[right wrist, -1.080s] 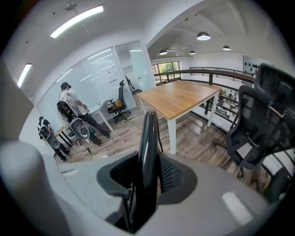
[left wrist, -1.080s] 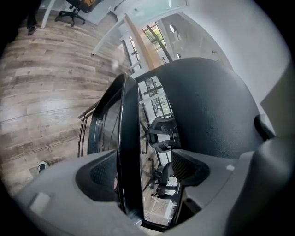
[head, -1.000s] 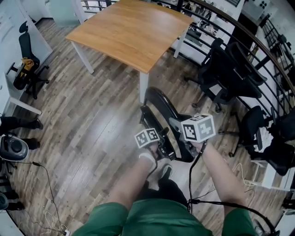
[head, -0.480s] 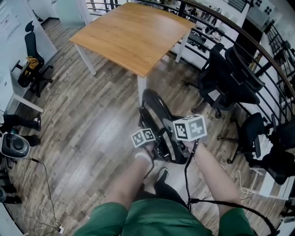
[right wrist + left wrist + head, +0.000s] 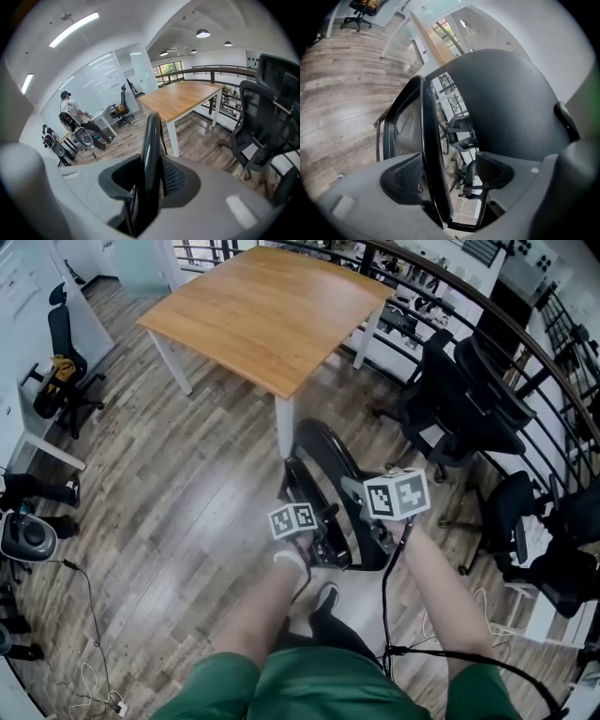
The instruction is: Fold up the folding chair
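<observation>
Shifted slightly near the desk point(image 5: 262, 306), right hand-held gripper point(image 5: 150, 180) clamped the folding chair point(image 5: 323, 451) edge; left hand-held gripper point(image 5: 449, 173) stood wide astride its tube point(image 5: 433, 164)

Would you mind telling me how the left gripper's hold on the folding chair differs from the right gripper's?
The left gripper straddles a thin frame tube; the right gripper takes a thicker black edge. The left gripper's jaws stand apart, with a gap showing on one side of the tube; the right gripper's jaws press on the edge from both sides. Both are on the same black folding chair.
</observation>
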The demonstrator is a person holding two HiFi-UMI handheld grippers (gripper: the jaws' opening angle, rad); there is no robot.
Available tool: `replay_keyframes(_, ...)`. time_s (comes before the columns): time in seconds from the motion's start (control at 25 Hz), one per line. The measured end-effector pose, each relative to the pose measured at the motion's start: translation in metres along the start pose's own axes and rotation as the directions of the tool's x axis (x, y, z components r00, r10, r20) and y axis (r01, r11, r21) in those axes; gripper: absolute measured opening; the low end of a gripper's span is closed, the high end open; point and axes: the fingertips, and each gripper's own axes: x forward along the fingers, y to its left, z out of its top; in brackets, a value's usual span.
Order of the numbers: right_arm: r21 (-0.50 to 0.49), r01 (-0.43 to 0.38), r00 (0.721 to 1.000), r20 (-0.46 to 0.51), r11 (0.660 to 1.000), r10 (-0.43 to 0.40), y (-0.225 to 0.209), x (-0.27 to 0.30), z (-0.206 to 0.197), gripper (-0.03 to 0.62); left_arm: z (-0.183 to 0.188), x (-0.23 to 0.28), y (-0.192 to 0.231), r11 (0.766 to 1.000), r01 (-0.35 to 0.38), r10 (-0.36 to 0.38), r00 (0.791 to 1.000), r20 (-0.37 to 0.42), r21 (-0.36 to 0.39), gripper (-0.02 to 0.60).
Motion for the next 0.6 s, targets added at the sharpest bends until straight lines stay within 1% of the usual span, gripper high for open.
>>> replay_keyframes(0.16, -0.002, 0.003, 1.000, -0.004, 1.000, -0.003, -0.003, 0.000, 0.000, 0.124, 0.001, -0.007, 0.000, 1.000, 0.006, -0.006, 1.000, -0.001, 0.015, 0.364)
replay_keyframes(0.36, -0.003, -0.002, 1.000, -0.006, 1.000, 0.002, -0.008, -0.002, 0.001, 0.124, 0.009, -0.025, 0.005, 1.000, 0.004, -0.004, 1.000, 0.022, -0.003, 0.364)
replay_keyframes(0.6, -0.013, 0.012, 1.000, -0.012, 1.000, -0.012, -0.018, -0.005, 0.000, 0.124, 0.011, -0.047, 0.011, 1.000, -0.003, 0.003, 0.999, 0.039, 0.001, 0.364)
